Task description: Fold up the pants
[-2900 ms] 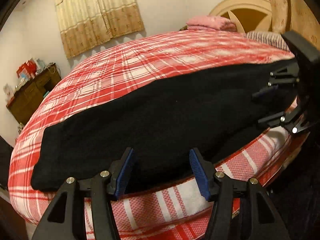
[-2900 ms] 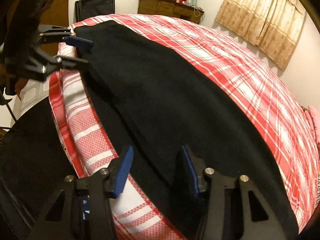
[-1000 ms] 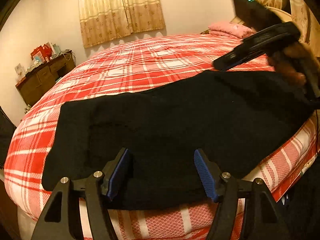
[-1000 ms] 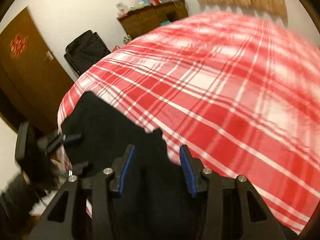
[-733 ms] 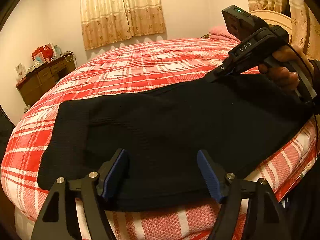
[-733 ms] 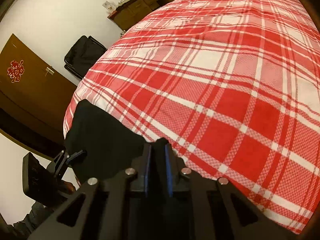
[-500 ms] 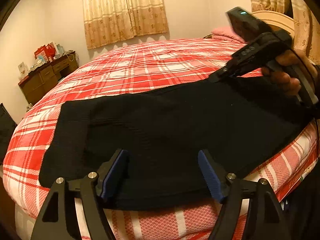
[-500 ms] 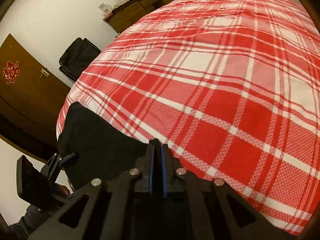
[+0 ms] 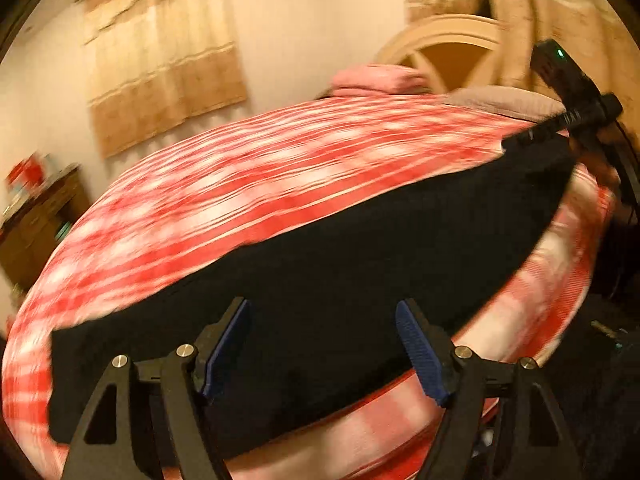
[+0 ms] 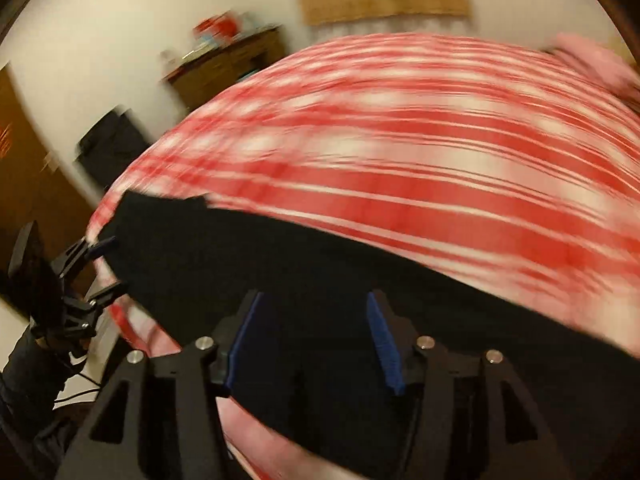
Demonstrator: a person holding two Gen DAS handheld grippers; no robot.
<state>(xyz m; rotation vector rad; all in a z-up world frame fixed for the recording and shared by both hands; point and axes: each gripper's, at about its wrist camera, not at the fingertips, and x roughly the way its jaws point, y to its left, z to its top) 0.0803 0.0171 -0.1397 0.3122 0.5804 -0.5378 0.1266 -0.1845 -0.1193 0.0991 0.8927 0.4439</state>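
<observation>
Two fingers sets spread, empty, right just opening; pants (image 9: 340, 264) across plaid bed (image 9: 280, 168); dresser (image 10: 228, 68) beyond.

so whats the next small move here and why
Probably bring the right gripper down to pinch the near edge of the black pants: they lie in a long strip on the bed, and its jaws have just been opening with nothing pinched.

A home bedroom: a bed under a red-and-white plaid cover (image 9: 280, 168); folded pink bedding (image 9: 380, 78) by the arched cream headboard (image 9: 448, 40); beige patterned curtains (image 9: 160, 68); a cluttered brown wooden dresser (image 10: 228, 64).
</observation>
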